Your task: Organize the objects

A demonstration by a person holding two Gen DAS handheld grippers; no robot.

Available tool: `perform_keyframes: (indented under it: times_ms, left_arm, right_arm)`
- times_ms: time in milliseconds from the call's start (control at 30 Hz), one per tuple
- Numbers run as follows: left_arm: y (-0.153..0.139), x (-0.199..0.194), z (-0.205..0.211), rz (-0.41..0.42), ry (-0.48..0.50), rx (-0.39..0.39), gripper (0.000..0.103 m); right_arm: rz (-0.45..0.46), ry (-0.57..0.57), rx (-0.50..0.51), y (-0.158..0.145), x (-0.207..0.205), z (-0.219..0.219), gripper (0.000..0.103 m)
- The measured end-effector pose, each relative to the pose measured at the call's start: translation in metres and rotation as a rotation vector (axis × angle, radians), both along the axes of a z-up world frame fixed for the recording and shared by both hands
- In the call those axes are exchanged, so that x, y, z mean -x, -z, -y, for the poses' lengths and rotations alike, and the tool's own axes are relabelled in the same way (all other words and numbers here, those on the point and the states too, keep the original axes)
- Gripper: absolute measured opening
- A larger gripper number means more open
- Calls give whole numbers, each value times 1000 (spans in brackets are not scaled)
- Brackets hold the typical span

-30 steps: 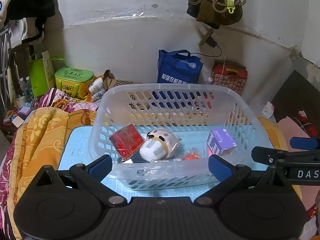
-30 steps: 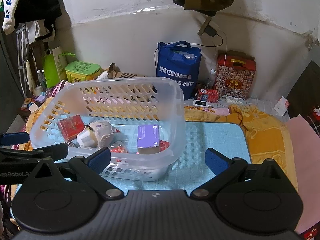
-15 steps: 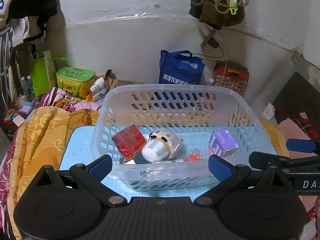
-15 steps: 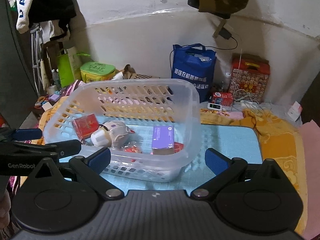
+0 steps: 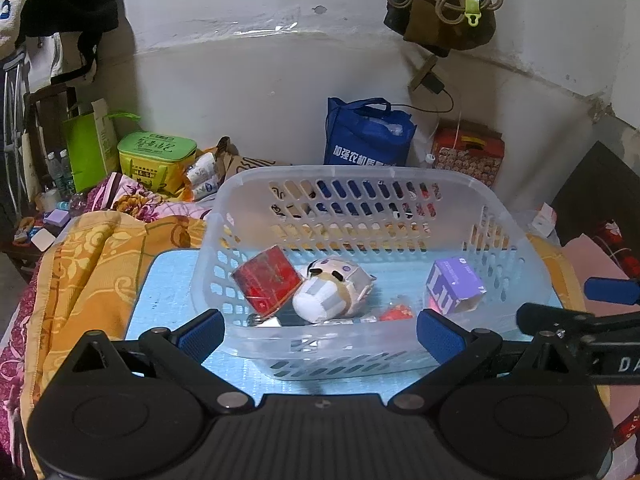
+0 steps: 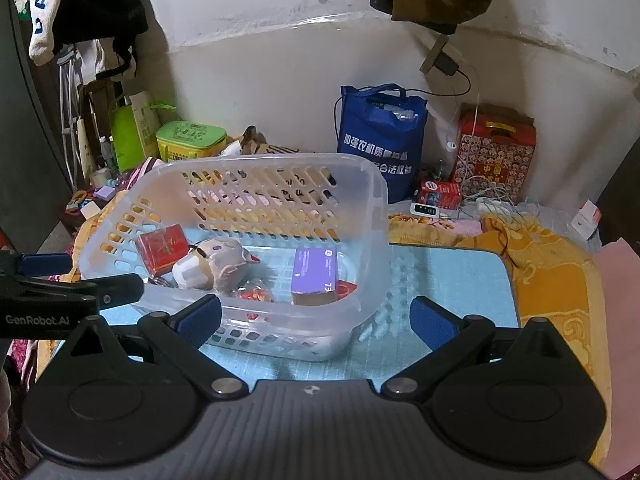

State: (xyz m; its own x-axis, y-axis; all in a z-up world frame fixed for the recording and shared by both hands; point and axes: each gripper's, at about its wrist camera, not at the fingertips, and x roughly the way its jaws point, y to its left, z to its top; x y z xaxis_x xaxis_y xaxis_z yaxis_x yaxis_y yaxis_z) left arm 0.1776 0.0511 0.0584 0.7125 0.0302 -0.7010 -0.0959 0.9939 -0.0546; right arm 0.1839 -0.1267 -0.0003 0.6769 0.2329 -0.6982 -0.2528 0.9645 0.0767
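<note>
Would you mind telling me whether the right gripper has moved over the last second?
Yes. The right gripper has drifted rightward and back: in its own view, the clear plastic slotted basket and the blue tote bag behind it have both shifted right.

Lived-in room of a home, likely a bedroom corner. Yellow floral blanket (image 5: 92, 264) spread at left of frame, over bedding. White plaster wall behind, stained. Clothes (image 6: 80, 4) hanging upper left. Cord bundle and bag (image 5: 440, 0) hung upper right. Against the wall, centre: blue shopping bag (image 6: 380, 140); right of it a red gift box (image 6: 496, 152). Green tin (image 5: 156, 156) and green paper bag (image 5: 88, 148) at left. Charger plugged in on the wall (image 6: 444, 62).
</note>
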Motion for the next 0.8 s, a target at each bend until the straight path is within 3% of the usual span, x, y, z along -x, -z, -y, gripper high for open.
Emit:
perform_keyframes:
  times_ms: [567, 800]
  left_arm:
    - [2, -3, -21, -31, -31, -9, 103]
    - [-4, 2, -21, 15, -49, -44, 103]
  right_arm:
    - [5, 13, -13, -3, 0, 4, 103]
    - [7, 0, 1, -2, 1, -2, 103]
